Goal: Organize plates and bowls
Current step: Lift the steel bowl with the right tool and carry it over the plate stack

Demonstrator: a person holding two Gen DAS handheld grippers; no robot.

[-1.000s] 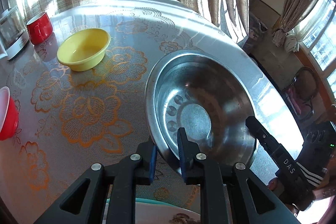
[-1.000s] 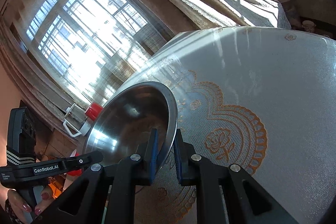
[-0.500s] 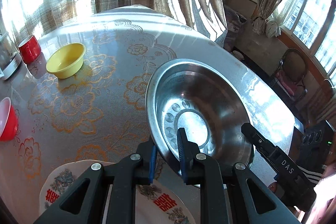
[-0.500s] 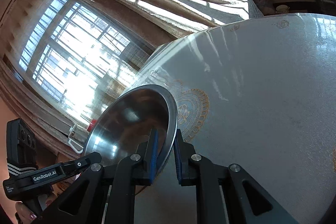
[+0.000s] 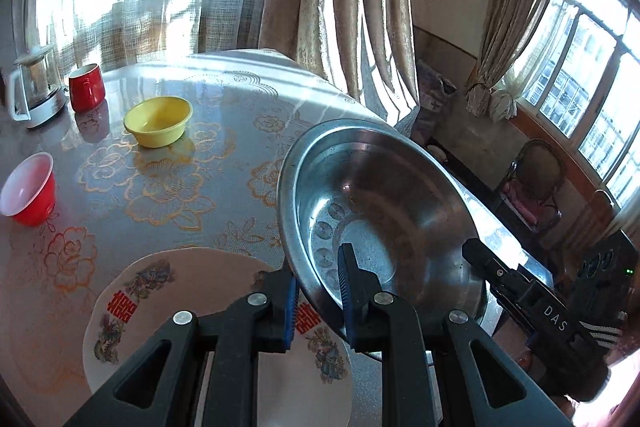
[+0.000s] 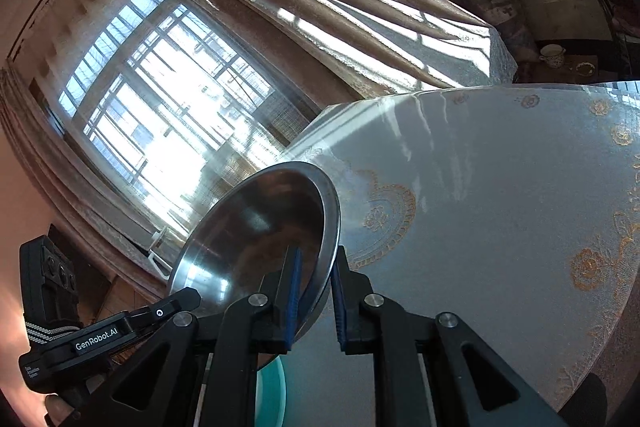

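While clamped at opposite rims by both claws, steel bowl [image 5: 384,211] held tilted above the counter [image 5: 224,131].

From the left in the left wrist view: glass kettle [image 5: 34,83] at the far edge, red mug [image 5: 87,87] just beside it, red bowl [image 5: 28,189] nearer, yellow bowl [image 5: 158,121] further in, then a patterned plate [image 5: 168,311] low and near, partly under the left claw [image 5: 318,295]. Left claw's blue pads pinched on the steel bowl's near rim, one pad inside, one outside. Right claw [image 6: 314,295] gripping the same bowl's rim in the right wrist view, likewise one pad either side. Teal plate [image 6: 272,391] edge visible below the right claw.
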